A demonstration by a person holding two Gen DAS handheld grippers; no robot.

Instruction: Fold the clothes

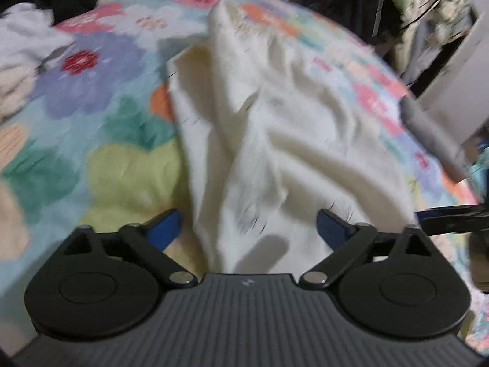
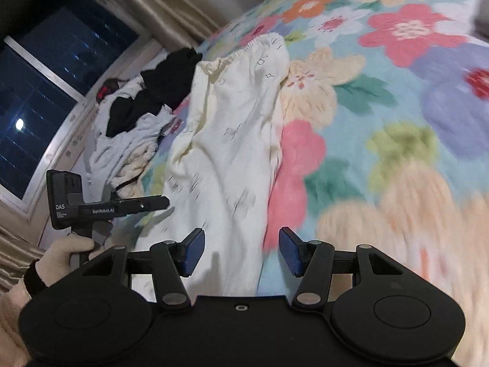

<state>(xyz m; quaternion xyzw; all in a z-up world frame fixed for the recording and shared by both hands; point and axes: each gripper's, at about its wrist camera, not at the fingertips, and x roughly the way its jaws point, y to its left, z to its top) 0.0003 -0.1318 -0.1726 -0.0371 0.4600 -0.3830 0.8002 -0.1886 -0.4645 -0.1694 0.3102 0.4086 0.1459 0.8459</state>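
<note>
Two hand-held grippers hang over one garment, and neither has hold of it. The cream-white cotton trousers with the gathered elastic waistband (image 2: 226,140) lie rumpled lengthwise on the bed's flower-patterned quilt (image 2: 397,116), waistband at the far end as the right wrist sees it. The left hand-held gripper (image 1: 247,223) has its blue pads wide apart, cloth bunched between them but not pinched. The right hand-held gripper (image 2: 241,250) is likewise spread, straddling the garment's near right edge.

I judge this the start of a fold: the cloth is not yet flattened, so the next move calls for each gripper to close on a hem or side edge and draw the creases out before doubling it over.

For room, the quilt to the right of the trousers looks free. On the other side a heap of pale and black unfolded clothes (image 2: 143,107) lies just beside the waistband, so a fold toward it would crowd. The bed's edge and a curtained dark window (image 2: 45,91) sit beyond.
</note>
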